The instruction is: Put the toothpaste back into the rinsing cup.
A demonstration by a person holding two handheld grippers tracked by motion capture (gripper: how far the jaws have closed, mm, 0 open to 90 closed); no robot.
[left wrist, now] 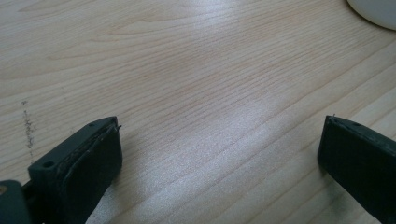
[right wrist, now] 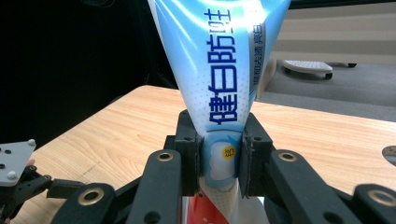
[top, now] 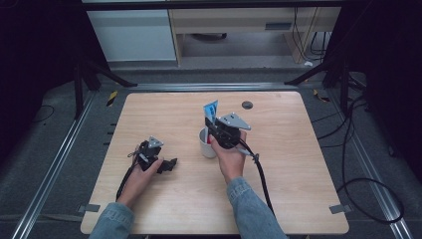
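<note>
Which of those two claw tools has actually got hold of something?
The right gripper: its jaws are clamped on a blue-and-white toothpaste tube above the white cup. The left gripper rests on the wooden table, jaws wide apart and empty.

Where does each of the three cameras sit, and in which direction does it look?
High view: above the person's side, looking forward and down at the table; both forearms show.
Left gripper view: on the left gripper, facing bare wood between open jaws.
Right gripper view: on the right gripper, facing the clamped toothpaste tube.
Shared: the white cup.
</note>
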